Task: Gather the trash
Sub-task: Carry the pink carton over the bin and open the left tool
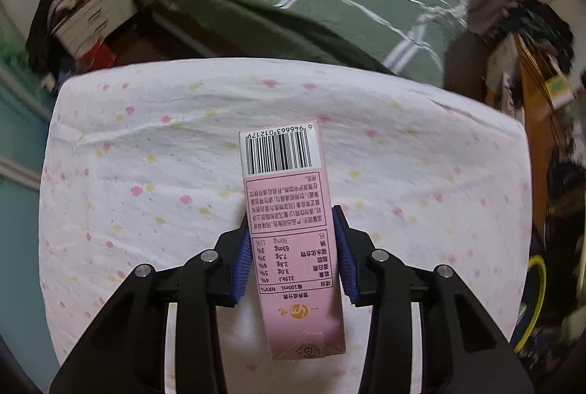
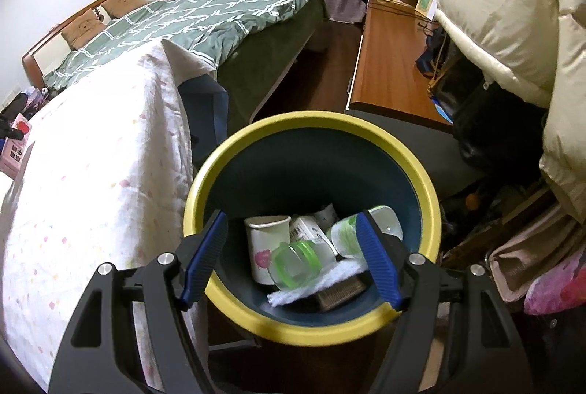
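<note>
Only the left wrist view shows the pink carton (image 1: 293, 232) up close: the left gripper (image 1: 292, 214) pinches it, one blue pad pressed on each long side, and the barcode end sticks out past the fingertips while the folded end points back toward the camera. Under the carton lies a white spotted cloth (image 1: 146, 155); I cannot tell if the carton touches it. Only the right wrist view shows the trash bin (image 2: 421, 174), dark blue with a yellow rim, directly below and ahead of the right gripper (image 2: 293, 221), whose fingers are spread wide and hold nothing. Inside the bin, between the two fingers, lie a white paper cup (image 2: 265, 236), a clear jar with a green lid (image 2: 296, 264), a small bottle (image 2: 344, 236) and a white tissue (image 2: 318, 284). The same cloth hangs down to the left of the left finger, its edge just beside the bin rim. Beyond the fingertips stands a bed with a green checked quilt (image 2: 205, 20), and to the right a wooden desk (image 2: 388, 64) and a cream padded jacket (image 2: 505, 20), with open floor between bed and desk.
</note>
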The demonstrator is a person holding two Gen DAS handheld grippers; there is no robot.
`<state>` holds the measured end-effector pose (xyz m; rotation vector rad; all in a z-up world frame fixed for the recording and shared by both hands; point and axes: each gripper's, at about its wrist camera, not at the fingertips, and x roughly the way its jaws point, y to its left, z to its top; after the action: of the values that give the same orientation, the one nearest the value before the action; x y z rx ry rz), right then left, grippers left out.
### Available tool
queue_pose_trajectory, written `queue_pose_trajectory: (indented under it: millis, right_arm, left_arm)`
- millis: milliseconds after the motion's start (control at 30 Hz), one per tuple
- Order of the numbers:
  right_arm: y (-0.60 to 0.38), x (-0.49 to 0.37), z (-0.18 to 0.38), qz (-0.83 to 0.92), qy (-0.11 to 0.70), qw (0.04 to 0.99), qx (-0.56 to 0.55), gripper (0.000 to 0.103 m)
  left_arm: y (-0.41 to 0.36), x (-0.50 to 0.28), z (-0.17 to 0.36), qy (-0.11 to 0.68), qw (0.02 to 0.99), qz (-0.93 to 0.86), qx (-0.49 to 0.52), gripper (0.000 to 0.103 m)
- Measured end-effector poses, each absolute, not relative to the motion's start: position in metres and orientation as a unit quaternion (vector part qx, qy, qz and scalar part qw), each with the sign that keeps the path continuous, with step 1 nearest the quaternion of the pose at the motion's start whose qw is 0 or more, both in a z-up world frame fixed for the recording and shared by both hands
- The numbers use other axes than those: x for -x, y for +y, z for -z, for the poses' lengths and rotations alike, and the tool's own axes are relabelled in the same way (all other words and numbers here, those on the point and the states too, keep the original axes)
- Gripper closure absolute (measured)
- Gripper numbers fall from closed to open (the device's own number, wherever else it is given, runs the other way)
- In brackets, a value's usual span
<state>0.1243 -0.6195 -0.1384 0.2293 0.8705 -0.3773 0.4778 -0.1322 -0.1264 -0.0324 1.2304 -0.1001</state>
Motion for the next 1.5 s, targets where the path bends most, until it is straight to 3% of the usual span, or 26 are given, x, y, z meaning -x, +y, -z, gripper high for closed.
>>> queue_pose_trajectory:
  millis: [333, 700, 967, 1267, 1333, 1367, 1400, 1500]
  right_arm:
    - [-0.626, -0.084, 0.131, 0.185, 0.406, 0.887, -0.117, 0.034]
    - [-0.641, -0.024, 0.126, 0.213, 0.392, 0.885, -0.132, 0.034]
    - [-0.655, 0.012, 0.130, 0.236, 0.388, 0.879, -0.148, 0.034]
    - [-0.665, 0.025, 0.136, 0.248, 0.389, 0.873, -0.160, 0.034]
    - [-0.664, 0.025, 0.135, 0.248, 0.389, 0.872, -0.160, 0.034]
    - [-0.663, 0.024, 0.135, 0.249, 0.390, 0.872, -0.159, 0.034]
    - [-0.662, 0.024, 0.135, 0.248, 0.390, 0.873, -0.158, 0.034]
    - [-0.656, 0.023, 0.134, 0.241, 0.390, 0.875, -0.156, 0.034]
  left_arm:
    - [-0.228, -0.391, 0.087, 0.555, 0.812, 0.173, -0.046, 0.063]
    - [-0.417, -0.270, 0.056, 0.521, 0.763, 0.364, -0.120, 0.063]
    - [-0.518, -0.240, 0.079, 0.518, 0.740, 0.404, -0.143, 0.063]
    - [-0.572, -0.248, 0.122, 0.518, 0.739, 0.397, -0.167, 0.062]
    - [-0.572, -0.249, 0.129, 0.518, 0.742, 0.391, -0.170, 0.048]
    - [-0.570, -0.252, 0.131, 0.517, 0.744, 0.388, -0.168, 0.031]
    - [-0.564, -0.253, 0.130, 0.513, 0.750, 0.385, -0.163, 0.020]
    - [-0.543, -0.249, 0.118, 0.495, 0.760, 0.388, -0.164, 0.019]
